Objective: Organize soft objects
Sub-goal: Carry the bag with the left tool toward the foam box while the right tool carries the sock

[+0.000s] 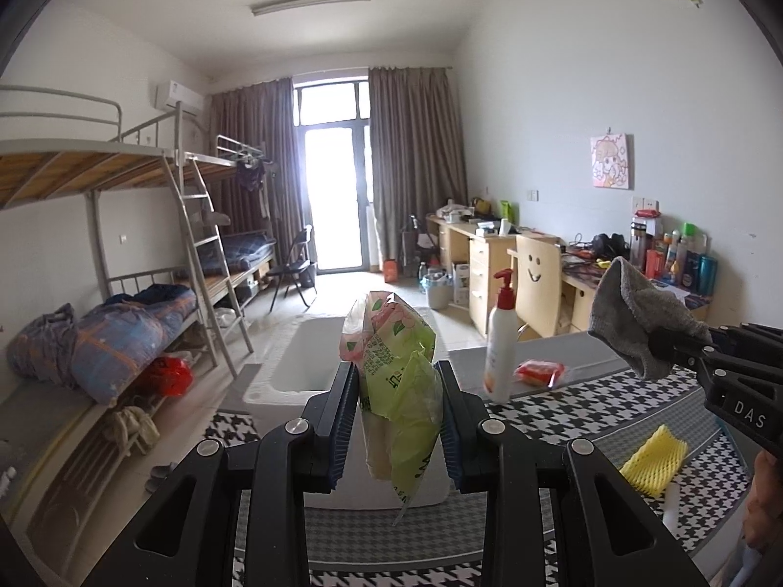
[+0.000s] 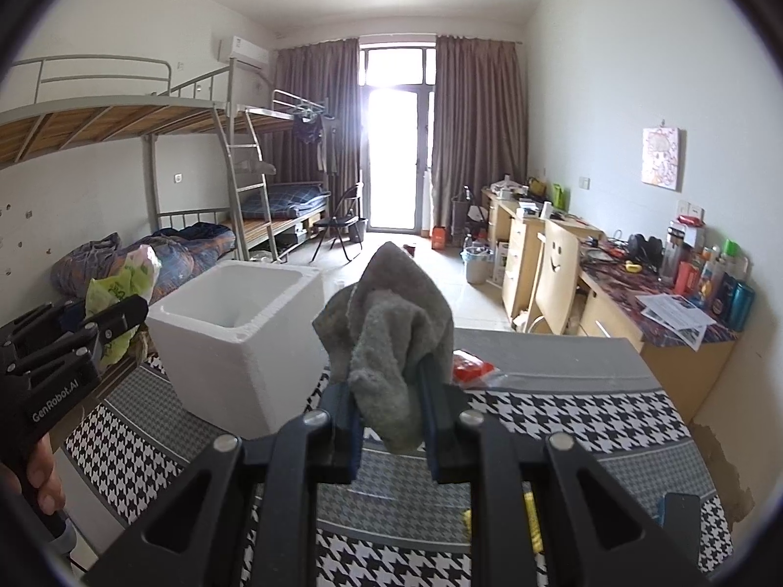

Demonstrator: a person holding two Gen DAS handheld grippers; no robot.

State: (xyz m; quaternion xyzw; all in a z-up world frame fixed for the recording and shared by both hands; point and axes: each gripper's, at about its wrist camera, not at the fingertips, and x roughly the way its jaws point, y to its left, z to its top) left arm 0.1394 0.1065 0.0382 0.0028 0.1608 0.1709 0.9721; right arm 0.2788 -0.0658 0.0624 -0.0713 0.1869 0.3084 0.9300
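Above the table (image 2: 563, 367), left gripper (image 1: 399, 420) clamps a bag (image 1: 396, 367), right gripper (image 2: 391, 420) a cloth (image 2: 391, 323); foam box (image 2: 235, 337) looks empty, sponge (image 1: 653, 460) unsorted.

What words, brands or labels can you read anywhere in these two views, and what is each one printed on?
"DAS": on the black right gripper body, cut off at the frame edge.
"GenRobot.AI": on the black left gripper body.
Green and pink plastic packet in the left gripper: printed text, too distorted to read.
White pump bottle with red top: label blurred.
Bottles on the far desk: too small.
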